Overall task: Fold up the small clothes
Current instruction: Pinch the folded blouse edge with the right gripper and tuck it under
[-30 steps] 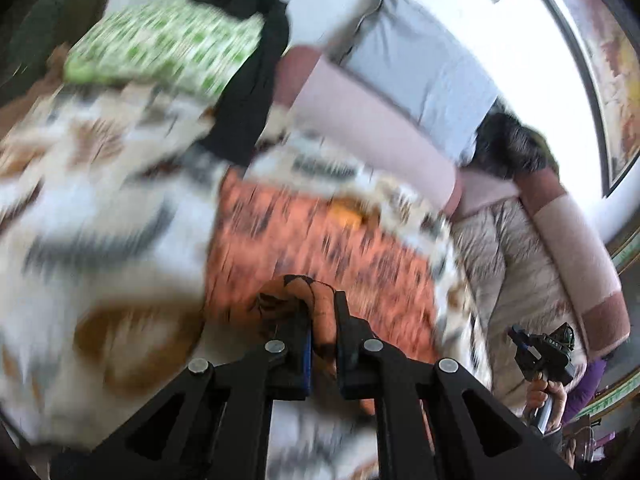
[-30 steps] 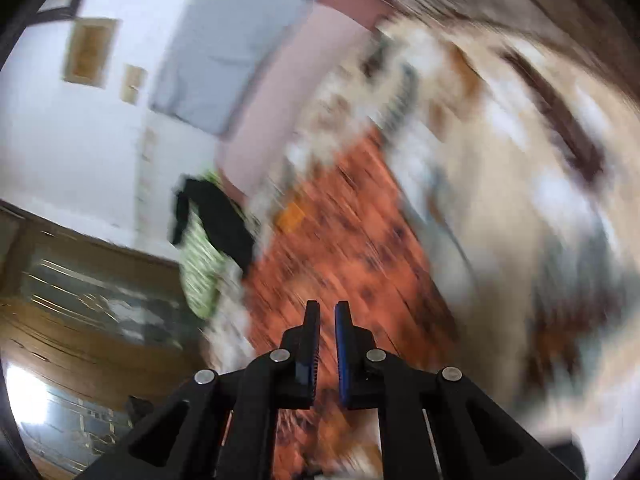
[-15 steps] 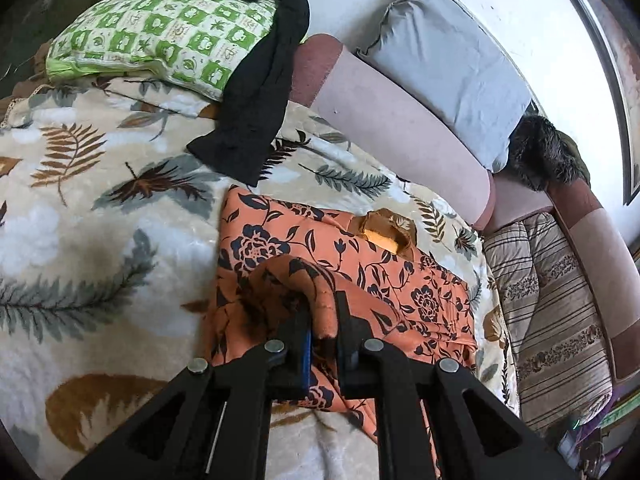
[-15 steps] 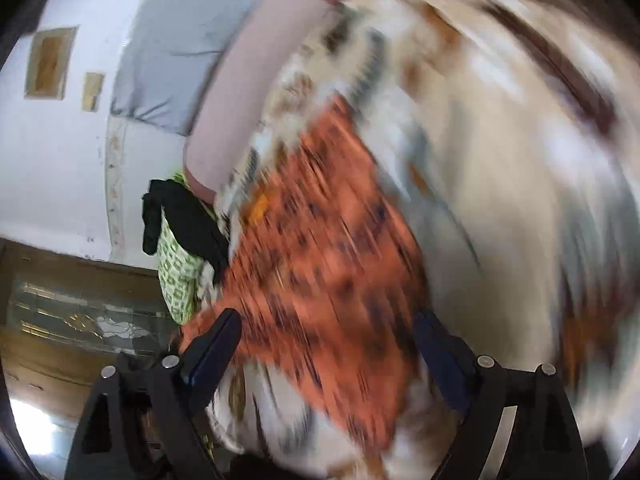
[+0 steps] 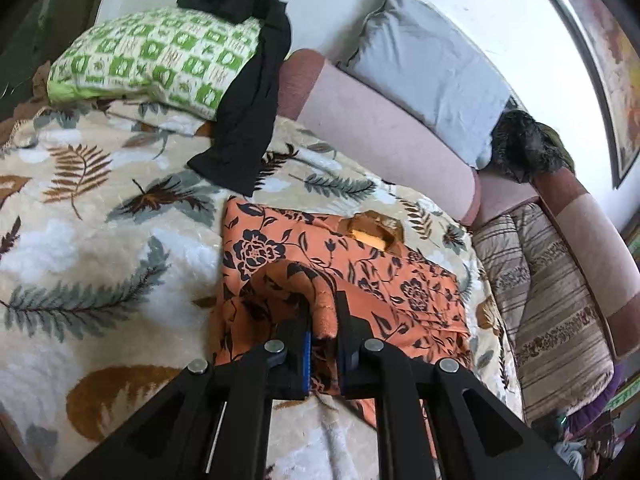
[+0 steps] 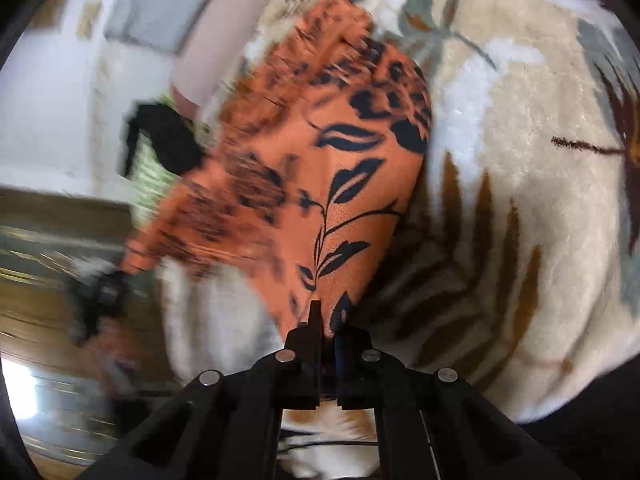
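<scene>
While a leaf-printed blanket covers the bed, a pink bolster runs along its far edge from 12 toward 3 o'clock, with a grey cushion behind it. At 10 o'clock lies a green pillow, a black garment draped over its end. The orange flowered shirt lies on the blanket at centre. The left tongs are clenched on a raised fold of it at 6 o'clock. The right tongs pinch another edge of the shirt, which stretches away toward 11 o'clock; that view is blurred.
</scene>
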A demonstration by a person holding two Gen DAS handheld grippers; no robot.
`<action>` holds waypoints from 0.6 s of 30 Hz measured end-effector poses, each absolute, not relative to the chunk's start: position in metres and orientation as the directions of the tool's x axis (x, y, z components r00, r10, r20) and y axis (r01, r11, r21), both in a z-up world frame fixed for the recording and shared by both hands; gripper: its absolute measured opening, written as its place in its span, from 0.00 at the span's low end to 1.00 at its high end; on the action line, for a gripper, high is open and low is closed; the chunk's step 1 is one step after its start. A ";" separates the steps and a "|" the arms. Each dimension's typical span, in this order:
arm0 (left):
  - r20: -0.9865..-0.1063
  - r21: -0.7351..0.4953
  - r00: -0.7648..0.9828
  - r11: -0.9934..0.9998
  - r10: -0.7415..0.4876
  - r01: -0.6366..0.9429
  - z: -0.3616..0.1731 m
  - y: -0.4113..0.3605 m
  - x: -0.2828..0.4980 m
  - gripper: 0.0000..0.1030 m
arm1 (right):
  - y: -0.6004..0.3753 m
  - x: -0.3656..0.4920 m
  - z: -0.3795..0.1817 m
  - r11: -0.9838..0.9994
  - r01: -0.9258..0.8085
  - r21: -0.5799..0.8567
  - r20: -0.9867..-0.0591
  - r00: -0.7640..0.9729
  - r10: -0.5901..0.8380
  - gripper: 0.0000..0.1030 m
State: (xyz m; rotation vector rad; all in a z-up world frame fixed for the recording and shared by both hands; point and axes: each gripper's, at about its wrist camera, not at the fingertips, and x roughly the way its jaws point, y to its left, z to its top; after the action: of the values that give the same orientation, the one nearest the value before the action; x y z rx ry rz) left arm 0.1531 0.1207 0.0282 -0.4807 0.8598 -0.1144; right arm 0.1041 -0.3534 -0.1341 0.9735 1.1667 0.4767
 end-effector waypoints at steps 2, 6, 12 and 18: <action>-0.693 -0.456 0.655 0.887 -0.301 -0.075 0.038 0.119 0.147 0.09 | -0.367 0.111 -0.116 0.448 0.134 0.884 -0.461 0.415 0.784 0.04; -0.666 -0.474 0.668 0.880 -0.333 -0.033 0.058 0.117 0.172 0.09 | -0.398 0.175 -0.078 0.343 0.046 0.938 -0.320 0.495 0.808 0.04; -0.772 -0.450 0.585 0.863 -0.247 -0.229 -0.001 0.144 0.310 0.47 | -0.434 0.356 -0.101 0.327 0.174 0.929 -0.361 0.620 0.697 0.10; -0.848 -0.319 0.518 0.887 -0.111 -0.333 -0.058 0.173 0.295 0.55 | -0.417 0.369 -0.165 0.534 0.241 0.810 -0.572 0.521 0.633 0.65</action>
State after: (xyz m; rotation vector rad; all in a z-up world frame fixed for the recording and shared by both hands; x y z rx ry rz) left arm 0.2954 0.1731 -0.0580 -0.4816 1.0279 0.1396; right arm 0.3687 -0.4169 -0.1646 1.0184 1.0342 0.2917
